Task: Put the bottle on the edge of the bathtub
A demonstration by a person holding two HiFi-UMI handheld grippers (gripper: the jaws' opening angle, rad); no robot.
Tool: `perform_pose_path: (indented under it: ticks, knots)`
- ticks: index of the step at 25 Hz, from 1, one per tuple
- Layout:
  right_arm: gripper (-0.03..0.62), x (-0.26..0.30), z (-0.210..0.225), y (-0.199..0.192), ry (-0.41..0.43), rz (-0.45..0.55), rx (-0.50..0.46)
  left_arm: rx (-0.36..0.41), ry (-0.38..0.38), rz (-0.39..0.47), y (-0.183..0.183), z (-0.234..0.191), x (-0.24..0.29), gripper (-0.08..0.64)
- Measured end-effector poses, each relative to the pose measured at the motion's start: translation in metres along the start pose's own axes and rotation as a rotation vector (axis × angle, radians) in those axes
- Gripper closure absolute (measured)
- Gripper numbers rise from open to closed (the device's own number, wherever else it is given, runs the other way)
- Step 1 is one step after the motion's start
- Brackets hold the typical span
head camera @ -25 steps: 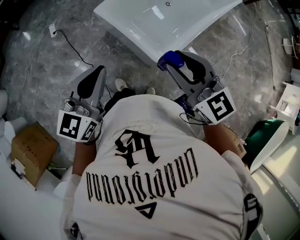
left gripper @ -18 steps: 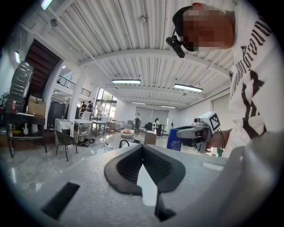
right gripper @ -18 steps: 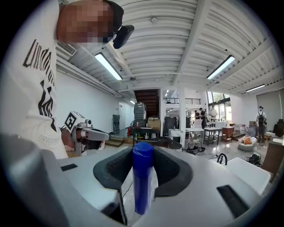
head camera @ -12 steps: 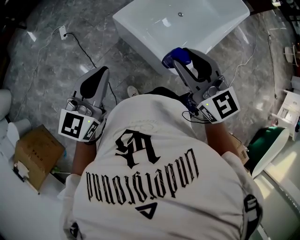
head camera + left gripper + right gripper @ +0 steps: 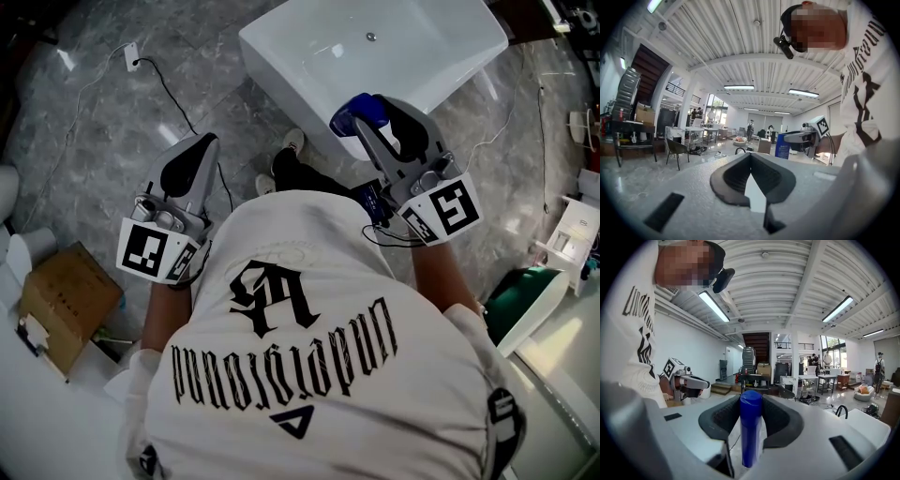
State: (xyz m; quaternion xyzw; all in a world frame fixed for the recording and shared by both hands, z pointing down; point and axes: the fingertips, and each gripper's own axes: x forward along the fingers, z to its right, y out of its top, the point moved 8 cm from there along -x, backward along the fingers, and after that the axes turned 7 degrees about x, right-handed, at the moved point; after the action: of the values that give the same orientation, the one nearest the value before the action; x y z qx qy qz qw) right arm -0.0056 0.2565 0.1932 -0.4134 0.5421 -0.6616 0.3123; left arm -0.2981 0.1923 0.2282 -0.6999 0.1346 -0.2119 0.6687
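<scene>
Standing on the grey marble floor [image 5: 84, 141], I have my white T-shirt [image 5: 309, 347] with its black lettering filling the foreground of the head view. A cardboard box [image 5: 61, 305] lies on the floor at my left. My left gripper [image 5: 195, 150], its marker cube [image 5: 150, 251] nearest me, hangs over the floor at my left side, well apart from the bathtub [image 5: 281, 66]. Its fingers [image 5: 733, 176] are clenched together at the tips with nothing between them. My shoes [image 5: 281, 167] show on the floor between the two grippers. My right gripper [image 5: 370, 117] reaches further forward, and its fingers [image 5: 783, 420] are grasping the blue bottle [image 5: 750, 427] by its sides, the rounded blue cap showing at the fingertips. From above, the bottle sits over the rim by the bathtub's near corner. Whether it touches the rim I cannot tell, since the gripper covers that spot. Beyond it the white tub opens away from me, a small drain hole [image 5: 371, 37] toward its far edge. A thin black cable [image 5: 167, 82] trails across the floor to the left of the tub.
</scene>
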Motion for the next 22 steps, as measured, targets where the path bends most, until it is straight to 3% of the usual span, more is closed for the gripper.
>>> perform_pose_path:
  ticks: [10,22]
  knots:
    - [0.443,0.045,0.034,0.002,0.04,0.0,0.005,-0.016,0.06,-0.03,-0.004,-0.037,0.021,0.546]
    - [0.443,0.09,0.127,0.007,0.02,-0.004,0.026,-0.018,0.032,-0.047,0.001,-0.09,0.125,0.546]
